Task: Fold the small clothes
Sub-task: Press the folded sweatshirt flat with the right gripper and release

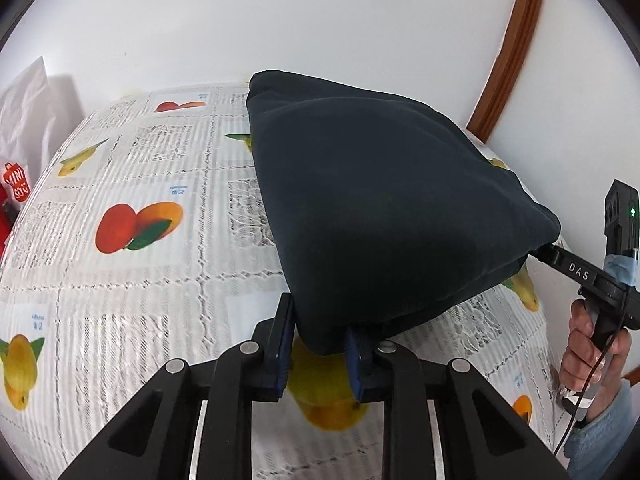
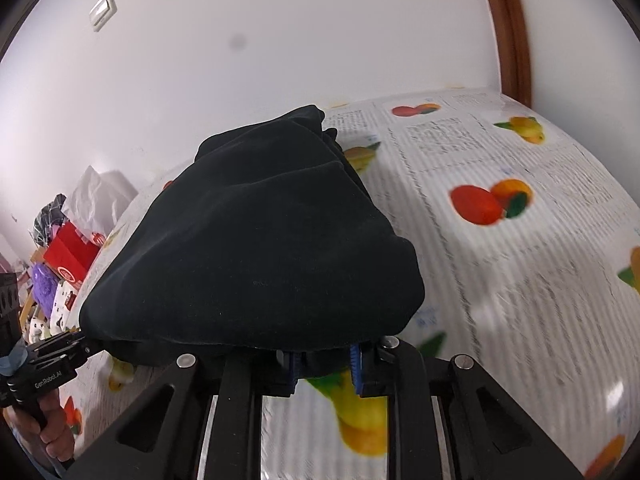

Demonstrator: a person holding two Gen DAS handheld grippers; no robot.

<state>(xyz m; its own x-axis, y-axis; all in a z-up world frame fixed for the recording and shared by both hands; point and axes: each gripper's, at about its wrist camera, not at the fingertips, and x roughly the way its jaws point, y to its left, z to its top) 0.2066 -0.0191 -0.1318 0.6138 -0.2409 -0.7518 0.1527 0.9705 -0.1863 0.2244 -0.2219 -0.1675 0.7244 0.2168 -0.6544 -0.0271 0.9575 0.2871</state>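
The dark garment is hanging lifted above the fruit-print tablecloth, its long axis running between the two grippers. The left gripper and right gripper are each pinching a near corner; a slipping corner would likely be spoiling the fold.

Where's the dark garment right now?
The dark garment hangs lifted between both grippers, left gripper and right gripper each pinching an edge, over the fruit-print tablecloth.

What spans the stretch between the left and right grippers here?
The dark garment, lifted off the fruit-print tablecloth, hangs between left gripper and right gripper; both wrist views show it.
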